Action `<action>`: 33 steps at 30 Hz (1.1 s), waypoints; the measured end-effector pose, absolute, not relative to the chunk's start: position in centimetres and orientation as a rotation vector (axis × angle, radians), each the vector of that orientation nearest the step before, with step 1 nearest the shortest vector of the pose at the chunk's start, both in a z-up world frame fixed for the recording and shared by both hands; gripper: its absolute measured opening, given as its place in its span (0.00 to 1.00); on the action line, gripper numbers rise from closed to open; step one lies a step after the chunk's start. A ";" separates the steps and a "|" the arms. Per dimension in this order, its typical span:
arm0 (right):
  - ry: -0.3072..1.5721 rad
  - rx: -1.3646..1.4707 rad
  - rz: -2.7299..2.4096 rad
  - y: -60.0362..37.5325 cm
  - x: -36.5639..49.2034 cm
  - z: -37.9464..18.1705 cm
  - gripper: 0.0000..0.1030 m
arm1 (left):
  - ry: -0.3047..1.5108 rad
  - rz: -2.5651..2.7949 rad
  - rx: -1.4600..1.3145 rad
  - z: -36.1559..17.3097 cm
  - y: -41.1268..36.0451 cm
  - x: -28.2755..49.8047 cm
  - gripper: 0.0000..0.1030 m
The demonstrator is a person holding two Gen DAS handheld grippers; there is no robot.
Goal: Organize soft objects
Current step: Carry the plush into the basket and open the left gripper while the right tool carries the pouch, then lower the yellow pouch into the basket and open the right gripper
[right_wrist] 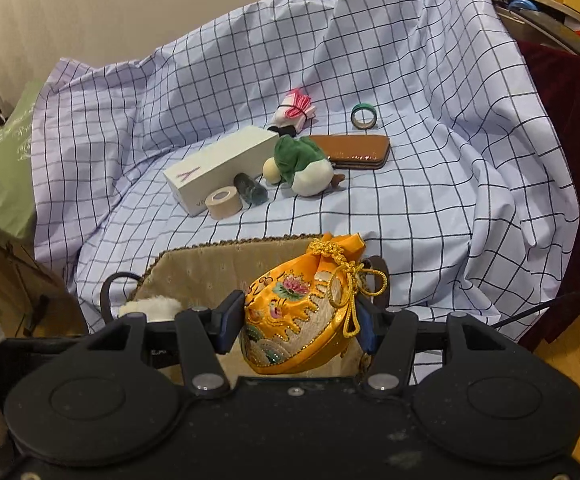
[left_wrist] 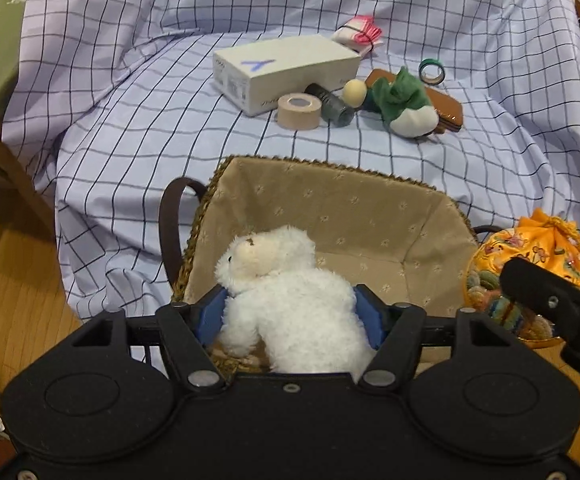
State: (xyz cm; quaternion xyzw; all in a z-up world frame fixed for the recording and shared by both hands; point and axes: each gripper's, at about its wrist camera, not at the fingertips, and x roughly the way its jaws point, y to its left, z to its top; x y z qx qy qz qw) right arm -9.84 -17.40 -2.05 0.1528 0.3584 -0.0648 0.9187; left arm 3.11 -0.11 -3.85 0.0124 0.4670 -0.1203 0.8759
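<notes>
A white plush bear (left_wrist: 290, 300) sits between the blue pads of my left gripper (left_wrist: 290, 314), which touch its sides. It hangs over the near end of the fabric-lined basket (left_wrist: 330, 172), head to the left. My right gripper (right_wrist: 298, 322) is shut on an orange embroidered drawstring pouch (right_wrist: 302, 312), held over the basket's (right_wrist: 210, 258) right end. In the left wrist view the pouch (left_wrist: 530, 246) and right gripper (left_wrist: 550, 304) appear at the right. A green and white plush duck (left_wrist: 404, 102) (right_wrist: 302, 162) lies farther back on the checked cloth.
Near the duck lie a white box (left_wrist: 286, 66), a beige tape roll (left_wrist: 299, 110), a dark cylinder (left_wrist: 332, 106), a brown case (left_wrist: 446, 106), a green tape ring (left_wrist: 431, 71) and a pink bundle (left_wrist: 358, 34). The checked cloth (left_wrist: 150, 140) drapes to a wooden floor (left_wrist: 10, 300).
</notes>
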 end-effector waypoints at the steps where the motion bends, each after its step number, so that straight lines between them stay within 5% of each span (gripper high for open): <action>1: 0.744 0.310 -0.129 -17.4 -9.7 -2.2 0.54 | 0.972 -0.245 0.027 -3.9 -0.1 3.1 0.67; 5: 0.756 0.306 -0.126 -17.3 -9.6 -2.3 0.54 | 0.944 -0.237 0.010 -3.5 0.4 2.7 0.85; 33: 0.786 0.281 -0.110 -17.3 -9.0 -2.5 0.57 | 0.934 -0.154 0.013 -3.4 1.8 2.4 0.85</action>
